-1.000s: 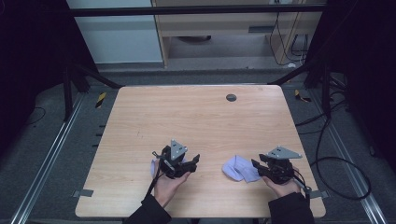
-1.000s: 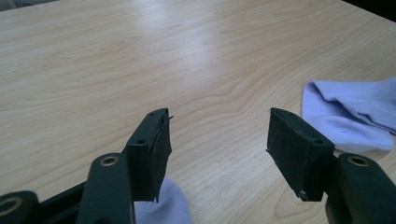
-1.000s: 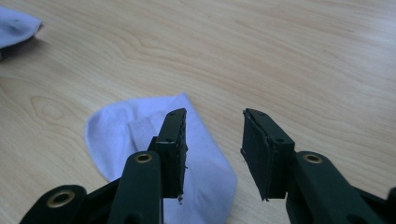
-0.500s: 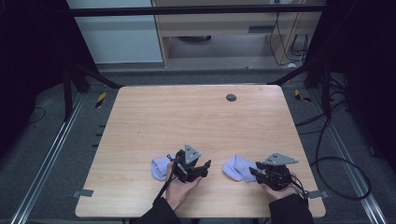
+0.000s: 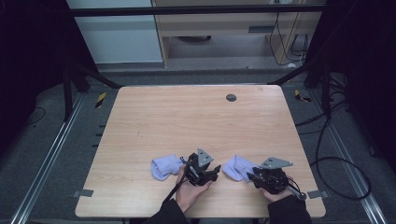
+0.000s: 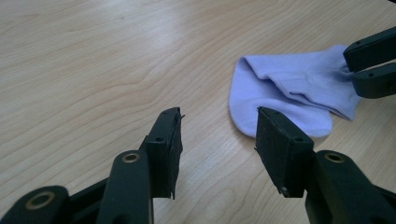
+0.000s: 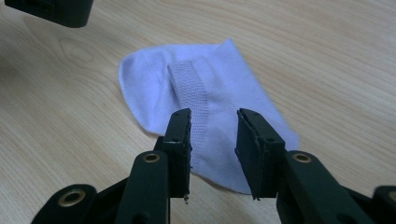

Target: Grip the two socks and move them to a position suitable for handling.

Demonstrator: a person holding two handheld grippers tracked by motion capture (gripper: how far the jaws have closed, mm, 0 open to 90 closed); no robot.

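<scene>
left sock [image 5: 164,167]: pale lilac, lying flat near the table's [image 5: 196,116] front edge, just left of the left gripper, apart from it.
right sock [image 5: 237,168]: same lilac, flat on the wood, between the two grippers; ribbed band [image 7: 189,91] running up its middle in the right gripper view.
left gripper [image 6: 217,135]: jaws spread wide, nothing between them, bare wood beneath; aimed toward the right sock [image 6: 289,95].
right gripper [image 7: 212,135]: jaws parted, hovering over the near edge of the right sock [image 7: 205,112]; contact with the cloth not clear.
handling: thin knit, likely very light, limp, no stiffness, prone to drape and fold when lifted; not fragile, not slippery.
where to grip: probably an edge or the ribbed band, pinching low against the table to catch both layers.
</scene>
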